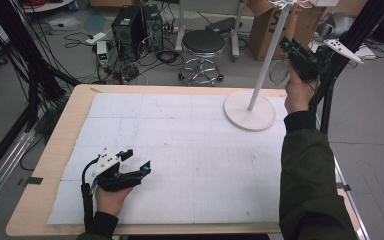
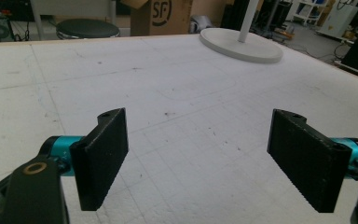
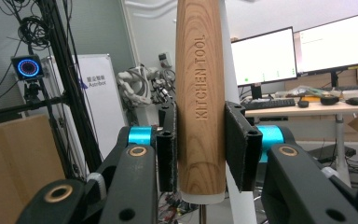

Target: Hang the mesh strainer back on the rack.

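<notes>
Between the two black jaws of the right gripper (image 3: pixel 200 154), a wooden handle (image 3: pixel 200 93) stands upright, and both jaws press on its sides. On the wood the words "KITCHEN TOOL" are engraved along its length. Its lower end, with a pale rim, sits just under the jaws. Directly behind the handle is a white pole (image 1: pixel 272 55). From the high view the right gripper (image 1: pixel 300 57) is held up in the air beside this pole, above the far right corner of the table (image 1: pixel 55 150). The pole rises from a round white base (image 1: pixel 250 111), which lies on the white mat (image 1: pixel 190 150). The left gripper (image 1: pixel 122 170) rests low over the near left part of the mat. Its jaws are wide apart and hold nothing, with bare mat between them.
</notes>
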Demonstrator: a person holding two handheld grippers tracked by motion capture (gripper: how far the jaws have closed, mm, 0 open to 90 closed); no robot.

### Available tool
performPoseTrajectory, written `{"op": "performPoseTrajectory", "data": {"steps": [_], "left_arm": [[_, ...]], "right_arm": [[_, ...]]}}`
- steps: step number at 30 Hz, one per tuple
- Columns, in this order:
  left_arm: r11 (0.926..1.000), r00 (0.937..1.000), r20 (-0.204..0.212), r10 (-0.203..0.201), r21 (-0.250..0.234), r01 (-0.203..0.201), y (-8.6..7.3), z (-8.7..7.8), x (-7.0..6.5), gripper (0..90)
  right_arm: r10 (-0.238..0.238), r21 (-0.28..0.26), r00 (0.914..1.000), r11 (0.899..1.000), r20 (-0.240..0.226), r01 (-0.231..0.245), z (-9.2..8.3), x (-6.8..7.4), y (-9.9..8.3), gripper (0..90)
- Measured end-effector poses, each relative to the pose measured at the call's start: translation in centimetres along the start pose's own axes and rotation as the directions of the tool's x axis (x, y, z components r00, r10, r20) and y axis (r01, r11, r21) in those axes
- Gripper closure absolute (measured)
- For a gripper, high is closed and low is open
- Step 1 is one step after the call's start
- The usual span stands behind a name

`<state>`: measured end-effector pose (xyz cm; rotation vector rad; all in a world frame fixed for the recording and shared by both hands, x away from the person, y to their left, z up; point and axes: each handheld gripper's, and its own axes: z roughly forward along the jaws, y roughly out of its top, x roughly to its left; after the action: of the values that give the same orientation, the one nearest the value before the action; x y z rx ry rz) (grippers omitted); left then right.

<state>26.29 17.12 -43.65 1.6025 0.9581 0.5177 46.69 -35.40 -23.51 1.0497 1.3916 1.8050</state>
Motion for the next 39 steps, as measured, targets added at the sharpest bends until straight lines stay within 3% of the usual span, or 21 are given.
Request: {"op": "performPoseTrajectory", "data": {"steps": [14, 17, 19, 23, 31, 33, 39], "left_arm": [[1.0000, 1.0000, 0.008, -0.005, -0.007, 0.005, 0.0, -0.1, -0.1, 20.8], [0.9999, 0.9999, 0.010, -0.004, -0.010, 0.004, 0.0, -0.1, -0.1, 20.8], [1.0000, 1.0000, 0.009, 0.000, -0.009, 0.000, 0.1, -0.1, 0.0, 20.9], [0.9999, 0.9999, 0.010, -0.007, -0.013, 0.007, 0.0, -0.1, 0.0, 20.8], [0.9997, 0.9998, 0.016, -0.009, -0.022, 0.009, 0.1, -0.3, 0.0, 20.8], [0.9997, 0.9998, 0.016, -0.009, -0.022, 0.010, 0.1, -0.3, 0.0, 20.8], [0.9996, 0.9997, 0.021, -0.010, -0.026, 0.010, 0.1, -0.4, -0.1, 20.8]], "right_arm": [[-0.018, 0.013, 0.9996, 1.000, 0.020, 0.018, -0.2, 0.2, -0.5, 66.1], [-0.018, 0.026, 0.9989, 1.000, 0.043, 0.017, -0.2, 0.0, -0.7, 37.0], [-0.013, 0.033, 0.9982, 0.999, 0.059, 0.011, -0.3, 0.0, -1.0, 29.8], [-0.050, 0.093, 0.9966, 0.995, 0.065, 0.044, -0.5, 0.4, -1.3, 25.4], [-0.066, 0.111, 0.9978, 0.992, -0.001, 0.066, -0.9, 2.1, -1.0, 14.4], [-0.080, 0.094, 0.9962, 0.992, -0.033, 0.083, -1.4, 2.3, -1.6, 14.8], [-0.053, 0.133, 0.9985, 0.990, -0.016, 0.054, -2.6, 2.0, -3.7, 14.9]]}}
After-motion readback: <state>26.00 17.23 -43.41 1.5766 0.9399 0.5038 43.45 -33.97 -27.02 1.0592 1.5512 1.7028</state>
